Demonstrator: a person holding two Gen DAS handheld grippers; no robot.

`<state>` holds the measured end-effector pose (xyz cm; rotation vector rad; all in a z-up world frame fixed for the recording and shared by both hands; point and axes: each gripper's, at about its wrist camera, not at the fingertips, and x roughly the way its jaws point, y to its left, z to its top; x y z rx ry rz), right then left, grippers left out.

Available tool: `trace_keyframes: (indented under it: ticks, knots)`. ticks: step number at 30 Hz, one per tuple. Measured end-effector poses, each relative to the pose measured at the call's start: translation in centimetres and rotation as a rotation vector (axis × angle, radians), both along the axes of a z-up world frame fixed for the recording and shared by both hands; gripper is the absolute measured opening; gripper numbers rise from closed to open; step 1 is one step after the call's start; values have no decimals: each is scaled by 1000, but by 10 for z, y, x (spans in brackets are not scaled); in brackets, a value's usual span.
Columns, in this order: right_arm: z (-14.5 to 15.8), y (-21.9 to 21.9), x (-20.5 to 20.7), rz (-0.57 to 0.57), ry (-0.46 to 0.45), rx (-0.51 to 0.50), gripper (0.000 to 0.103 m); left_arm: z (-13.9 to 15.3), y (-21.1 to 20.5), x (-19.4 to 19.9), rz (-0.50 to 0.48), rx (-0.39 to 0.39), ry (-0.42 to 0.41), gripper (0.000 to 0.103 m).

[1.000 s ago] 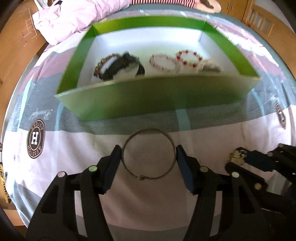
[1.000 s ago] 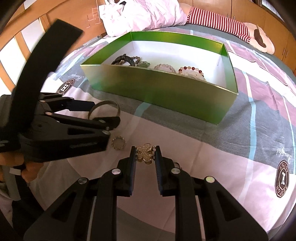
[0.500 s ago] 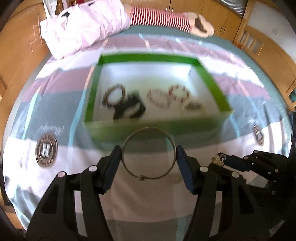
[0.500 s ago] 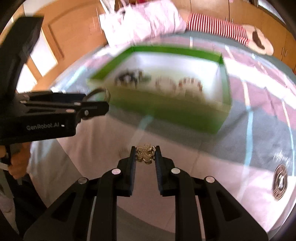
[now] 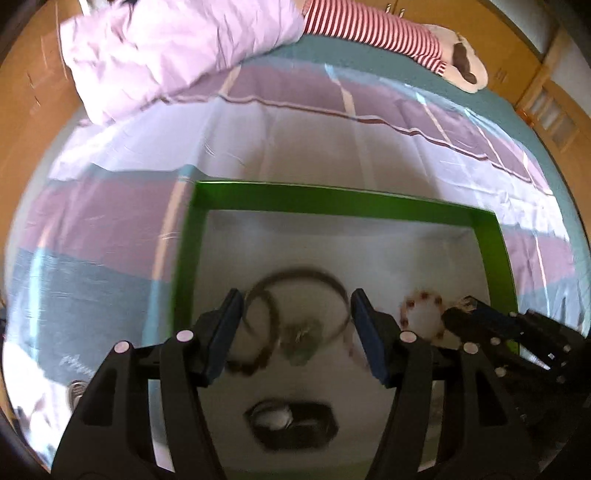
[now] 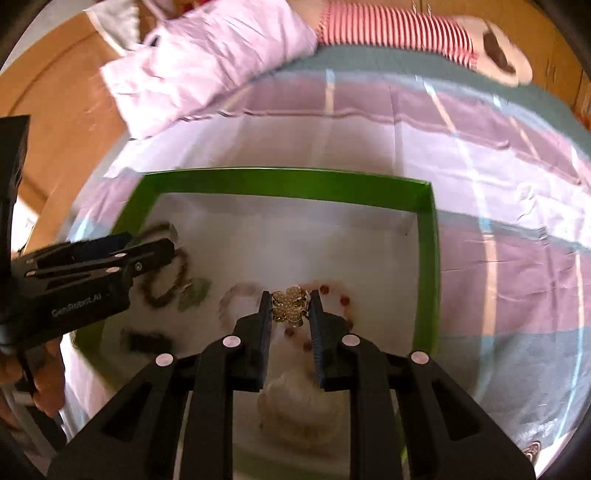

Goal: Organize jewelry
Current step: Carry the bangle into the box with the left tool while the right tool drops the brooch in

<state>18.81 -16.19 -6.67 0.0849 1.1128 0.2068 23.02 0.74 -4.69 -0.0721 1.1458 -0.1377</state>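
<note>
My left gripper (image 5: 297, 314) is shut on a thin metal bangle (image 5: 334, 284) and holds it above the white floor of the green box (image 5: 332, 199). My right gripper (image 6: 290, 308) is shut on a gold flower-shaped brooch (image 6: 290, 304), also above the green box (image 6: 280, 181). Inside the box lie a brown bead bracelet (image 6: 162, 288), a pink bead bracelet (image 6: 236, 295), a red bead bracelet (image 5: 421, 314) and a black item (image 5: 291, 424). The right gripper shows at the right in the left wrist view (image 5: 465, 314); the left gripper shows at the left in the right wrist view (image 6: 147, 247).
The box rests on a bed with a pink, white and teal striped cover (image 5: 110, 221). A crumpled pink quilt (image 5: 177, 48) and a red-striped plush (image 5: 376, 26) lie at the far end. Wooden furniture (image 6: 55, 122) stands to the left.
Both grippers have risen from the bedcover and moved forward over the green box, each still holding its piece. The box now lies below them.
</note>
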Motion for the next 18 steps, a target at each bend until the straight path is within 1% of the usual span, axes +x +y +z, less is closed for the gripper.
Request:
trace_keyframes:
  ticks: [1, 3, 5, 8, 9, 10, 11, 12, 14, 15, 16, 17, 18]
  knots:
    - [2, -1, -3, -10, -8, -6, 34, -3, 1, 3, 10, 0, 15, 69]
    - [14, -10, -13, -27, -52, 22, 38, -3, 5, -3, 16, 6, 26, 70]
    - [33, -21, -38, -2, -73, 96, 39, 7, 10, -22, -1, -14, 7, 70]
    - [55, -30, -89, 45, -98, 128, 39, 30, 21, -76, -20, 13, -43, 70]
    - [59, -33, -114, 70, -100, 135, 39, 36, 22, -91, -25, 17, -58, 71]
    - [58, -32, -128, 89, -91, 128, 39, 42, 23, -115, -49, 11, -83, 74]
    - [54, -32, -143, 107, -79, 110, 39, 45, 23, -137, -60, 7, -101, 76]
    - [46, -31, -157, 120, -67, 81, 39, 44, 21, -151, -64, 12, -102, 77]
    - [19, -27, -187, 134, -47, -13, 39, 33, 11, -180, -95, 8, -99, 77]
    - [3, -24, -197, 141, -14, -49, 39, 25, 5, -191, -108, -8, -101, 77]
    - [-7, -19, -198, 143, 16, -72, 39, 14, -1, -198, -125, -34, -83, 77]
    - [-18, -13, -200, 148, 40, -95, 39, 0, -9, -203, -143, -49, -40, 76]
    - [-24, -7, -201, 164, 45, -100, 39, -11, -16, -204, -150, -44, -4, 76]
